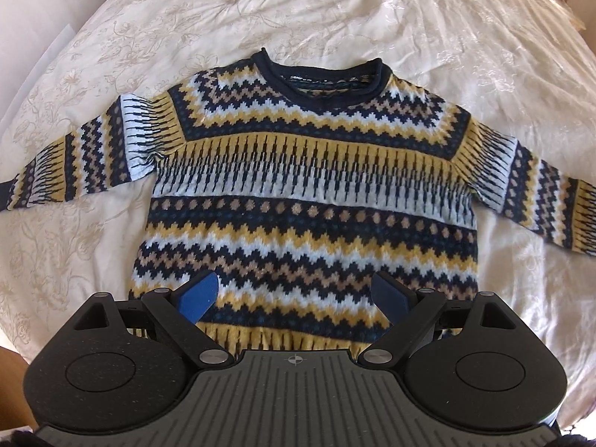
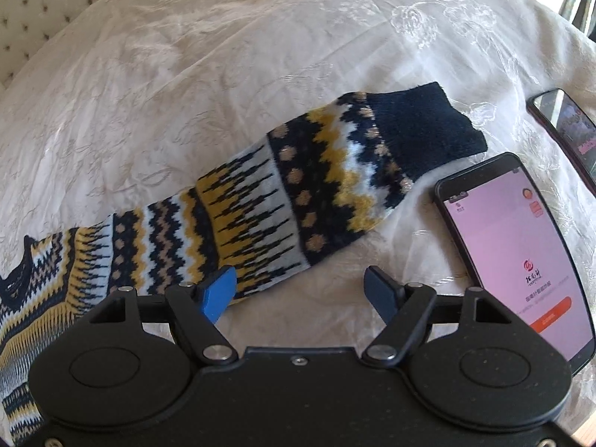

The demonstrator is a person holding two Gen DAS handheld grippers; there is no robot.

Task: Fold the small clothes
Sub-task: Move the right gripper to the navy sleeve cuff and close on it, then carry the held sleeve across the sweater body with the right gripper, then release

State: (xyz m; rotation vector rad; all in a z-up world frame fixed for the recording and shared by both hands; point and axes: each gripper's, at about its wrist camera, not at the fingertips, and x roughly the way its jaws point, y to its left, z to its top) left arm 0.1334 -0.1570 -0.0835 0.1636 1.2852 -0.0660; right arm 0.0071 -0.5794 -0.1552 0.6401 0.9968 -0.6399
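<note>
Left wrist view: patterned sweater (image 1: 305, 186) lies flat on the cream bedspread (image 1: 335, 18), sleeves spread. Left gripper (image 1: 294, 300) hovers over its hem, jaws wide, empty.

Right wrist view: right gripper (image 2: 300, 292) above one sleeve (image 2: 298, 193), jaws apart, gripping nothing. Two phones (image 2: 510, 246) lie beside the cuff.

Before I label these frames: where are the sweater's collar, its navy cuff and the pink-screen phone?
collar (image 1: 320, 83), left wrist view, front neckline rim.
navy cuff (image 2: 424, 126), right wrist view, cuff middle.
pink-screen phone (image 2: 510, 246), right wrist view, screen centre.
</note>
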